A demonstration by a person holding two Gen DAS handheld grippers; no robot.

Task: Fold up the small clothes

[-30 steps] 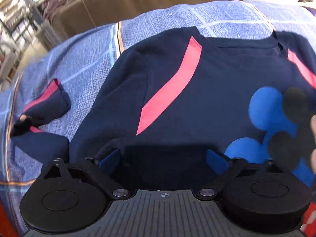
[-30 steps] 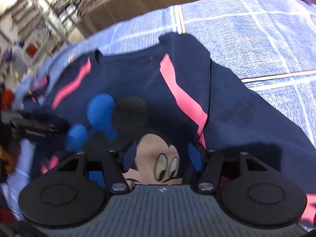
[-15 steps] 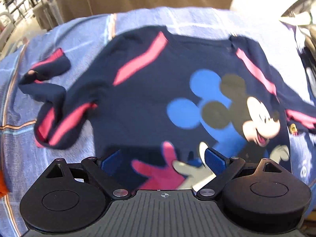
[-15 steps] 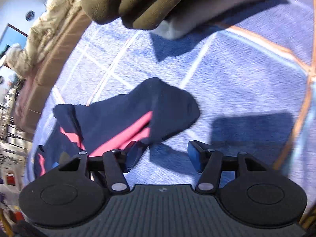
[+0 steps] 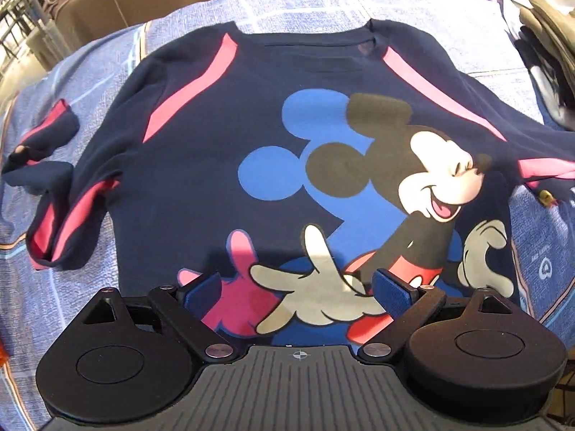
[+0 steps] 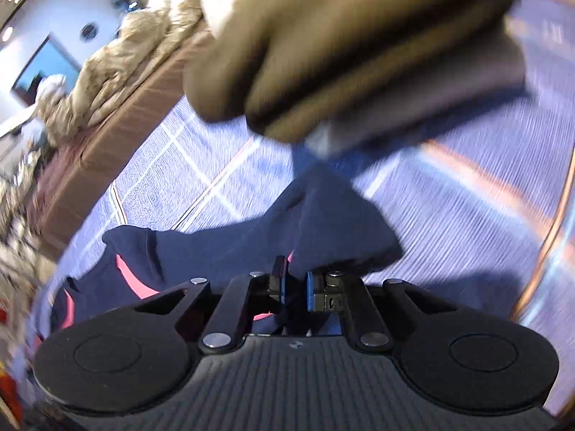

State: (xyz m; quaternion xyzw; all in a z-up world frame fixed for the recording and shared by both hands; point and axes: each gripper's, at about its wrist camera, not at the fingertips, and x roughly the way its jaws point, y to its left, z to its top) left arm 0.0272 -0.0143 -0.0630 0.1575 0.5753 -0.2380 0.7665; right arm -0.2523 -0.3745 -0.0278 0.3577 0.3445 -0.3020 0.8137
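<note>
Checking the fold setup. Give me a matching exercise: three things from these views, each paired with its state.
Things:
1. left tool
2. right tool
3. navy sweatshirt

States:
A. shut on a sleeve end
B. spread face up on the blue bedsheet
C. open, hovering over the hem

Pairs: 1-C, 2-A, 3-B

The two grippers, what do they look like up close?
Both match: the left gripper and right gripper have a ribbed grey body with a small crosshair mark, two round black discs, black linkage arms with silver pivot bolts, and blue-faced finger pads.
</note>
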